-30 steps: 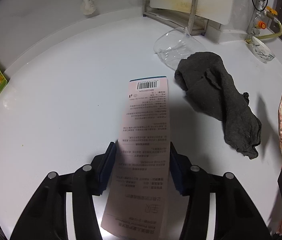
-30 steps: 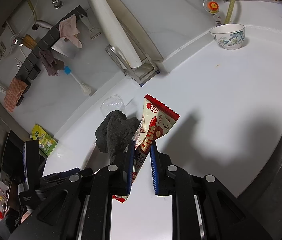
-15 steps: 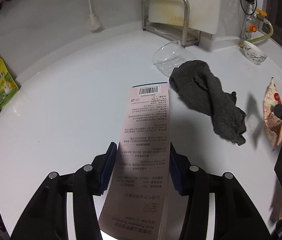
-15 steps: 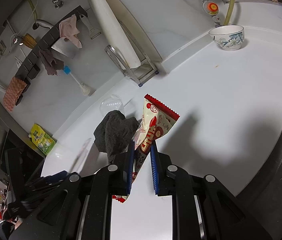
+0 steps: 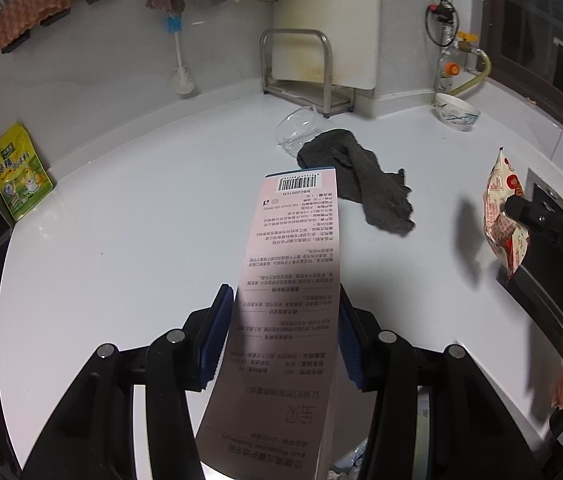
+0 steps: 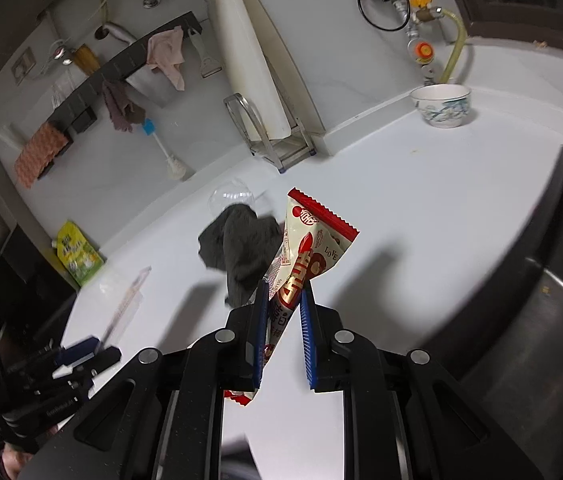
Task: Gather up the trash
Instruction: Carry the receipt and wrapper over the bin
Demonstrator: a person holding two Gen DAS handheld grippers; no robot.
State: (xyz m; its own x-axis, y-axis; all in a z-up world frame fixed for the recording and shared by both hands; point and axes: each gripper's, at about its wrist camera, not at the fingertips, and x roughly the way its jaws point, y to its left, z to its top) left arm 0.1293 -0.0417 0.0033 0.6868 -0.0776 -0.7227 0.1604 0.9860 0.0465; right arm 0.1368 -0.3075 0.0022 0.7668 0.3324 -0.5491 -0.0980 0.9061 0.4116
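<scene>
between left gripper (image 5: 281,336) pads, pink package (image 5: 293,280) lengthwise, barcode end forward

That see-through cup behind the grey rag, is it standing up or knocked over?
Knocked over. The clear cup lies on its side on the white counter, its round mouth facing sideways, right behind the grey rag.

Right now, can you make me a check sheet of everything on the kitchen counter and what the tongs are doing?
Surface: white counter, mostly bare.
Job's things: pink printed package in the left tongs; red-and-white snack wrapper in the right tongs.
Clutter: grey cloth, clear plastic cup tipped over, patterned bowl, yellow-green pouch.
Tongs: both shut on trash, held above the counter.
Cables: black loop, yellowish hose on the wall.
Surroundings: cutting board rack, hanging cloths, brush.
</scene>
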